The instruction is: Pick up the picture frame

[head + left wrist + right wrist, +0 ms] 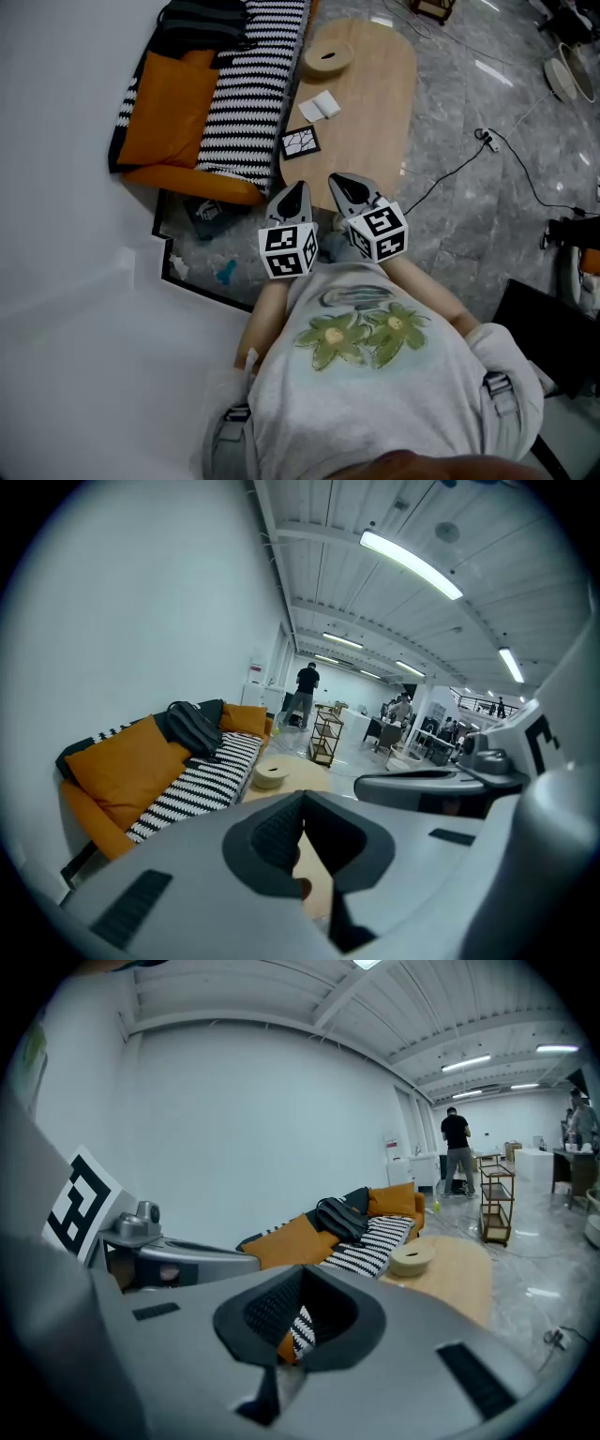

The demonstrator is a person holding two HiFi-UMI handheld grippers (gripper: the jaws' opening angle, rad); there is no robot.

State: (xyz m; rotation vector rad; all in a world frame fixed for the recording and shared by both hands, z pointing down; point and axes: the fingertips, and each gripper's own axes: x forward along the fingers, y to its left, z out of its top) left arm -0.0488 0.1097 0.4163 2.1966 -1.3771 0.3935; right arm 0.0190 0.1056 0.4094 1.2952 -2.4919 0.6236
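picture frame (pixel 301 142) lies on the table (pixel 375 103); left tool (pixel 296 194) and right tool (pixel 345 185), both closed and empty, hover nearby.

Pretty big open hall, honestly. Plain white wall (pixel 56 187) on one side, glossy grey marble-look floor (pixel 469 206) with a black cable (pixel 485 138) snaking across it. Against the wall there's an orange sofa (pixel 187 176) with a fat orange cushion (pixel 173 108), a black-and-white striped throw (pixel 248 94) and a dark bag (pixel 202 28) dumped on top. Right beside it sits a low, rounded light-wood counter (pixel 375 103). The ceiling is white and ribbed with long strip lights (pixel 410 564), all on. Further back there's a wooden shelf trolley (pixel 494 1199), plus desks and a few people standing around.
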